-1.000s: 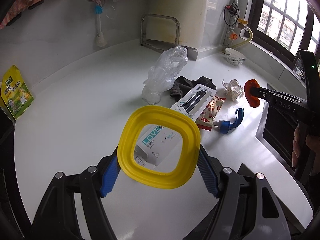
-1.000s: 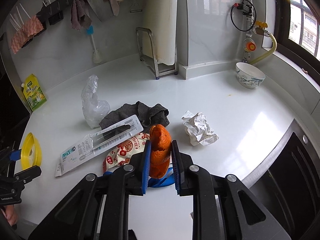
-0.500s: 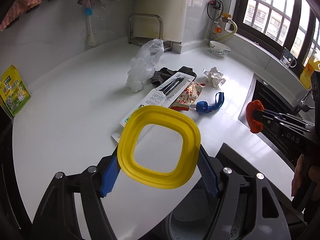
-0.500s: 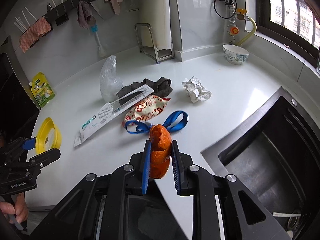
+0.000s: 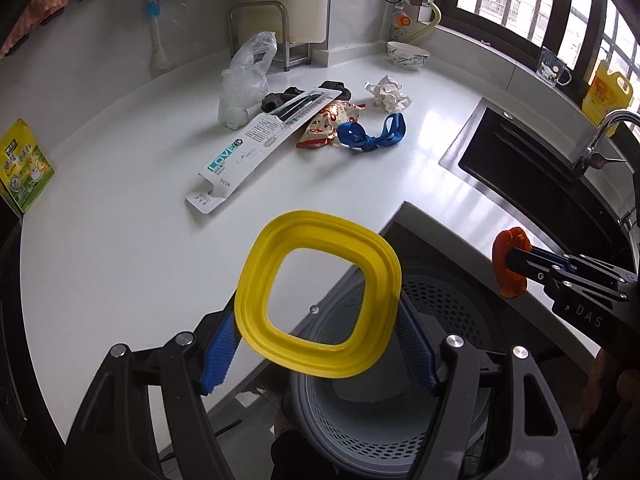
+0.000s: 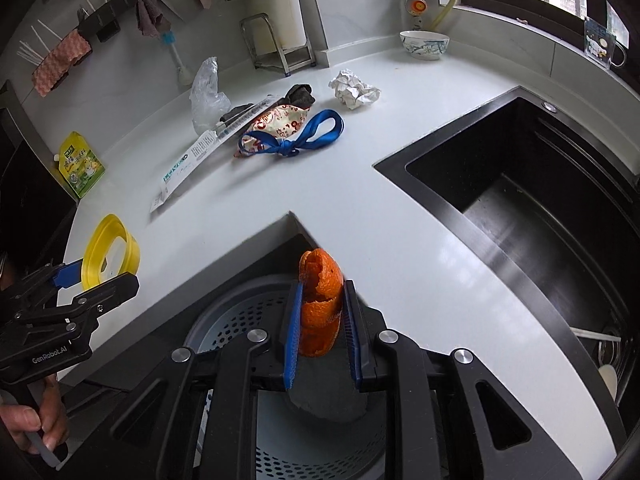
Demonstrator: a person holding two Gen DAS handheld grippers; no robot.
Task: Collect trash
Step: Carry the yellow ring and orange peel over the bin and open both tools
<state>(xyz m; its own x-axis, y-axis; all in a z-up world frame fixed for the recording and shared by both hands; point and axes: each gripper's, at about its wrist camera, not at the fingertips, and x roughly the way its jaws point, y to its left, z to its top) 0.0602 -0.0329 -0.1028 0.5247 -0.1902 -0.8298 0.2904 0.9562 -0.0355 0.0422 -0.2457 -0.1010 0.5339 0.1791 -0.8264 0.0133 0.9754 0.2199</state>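
Left wrist view: the left gripper (image 5: 318, 350) is clamped on a yellow ring (image 5: 318, 298), a square-ish frame with an open middle, pinched at its two sides by the blue pads (image 5: 216, 354). The ring hangs past the counter (image 5: 120, 240) edge, over a grey perforated bin (image 5: 400, 432) that stands below in the counter's cut-in corner. Pale lining shows at the bin's bottom; whether any trash lies in it I cannot tell.

Right wrist view: the right gripper (image 6: 320, 330) is closed on an orange peel (image 6: 320, 304), which stands upright between the blue pads (image 6: 293, 336) and sticks out above them. It too is held over the bin (image 6: 224, 320), near its rim. In the left view the peel (image 5: 510, 264) shows at the right, well apart from the ring.

On the counter lie a long white package (image 5: 264, 136), a red-patterned wrapper (image 5: 330, 124), a blue strap (image 5: 370, 136), a crumpled paper ball (image 5: 386, 92), a dark cloth (image 5: 280, 98) and a clear plastic bag (image 5: 244, 80), all close together and partly overlapping. A bowl (image 6: 424, 44) sits further back, near the wall. The black sink (image 6: 540, 208) at the right holds some items in its far corner, too small to tell.
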